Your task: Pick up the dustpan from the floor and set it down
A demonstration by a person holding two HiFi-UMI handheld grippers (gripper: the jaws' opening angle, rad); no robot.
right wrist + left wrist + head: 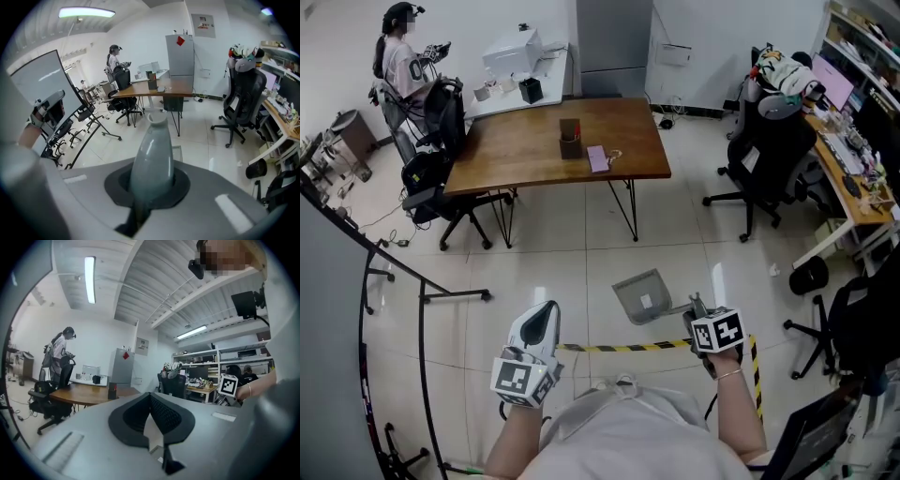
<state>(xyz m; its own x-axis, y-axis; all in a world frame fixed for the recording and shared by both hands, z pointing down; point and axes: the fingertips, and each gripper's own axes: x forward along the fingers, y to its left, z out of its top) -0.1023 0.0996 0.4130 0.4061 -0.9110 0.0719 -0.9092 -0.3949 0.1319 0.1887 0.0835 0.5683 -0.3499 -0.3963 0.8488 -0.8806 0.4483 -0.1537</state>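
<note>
The grey dustpan (642,295) is low over the white floor tiles in front of me, its pan tipped toward the table. Whether it touches the floor I cannot tell. Its grey handle (152,157) runs back into my right gripper (695,307), which is shut on it and points steeply down. In the right gripper view the handle fills the jaws of that gripper (151,182), and an edge of the pan (177,151) shows behind it. My left gripper (546,314) is held level at the left, away from the dustpan. Its jaws (152,423) are shut with nothing between them.
A brown wooden table (516,150) stands ahead with small items on it. Black office chairs (759,178) and a cluttered desk (862,202) line the right. A black rack frame (422,300) is at left. Yellow-black tape (623,348) crosses the floor. A person (398,56) sits far left.
</note>
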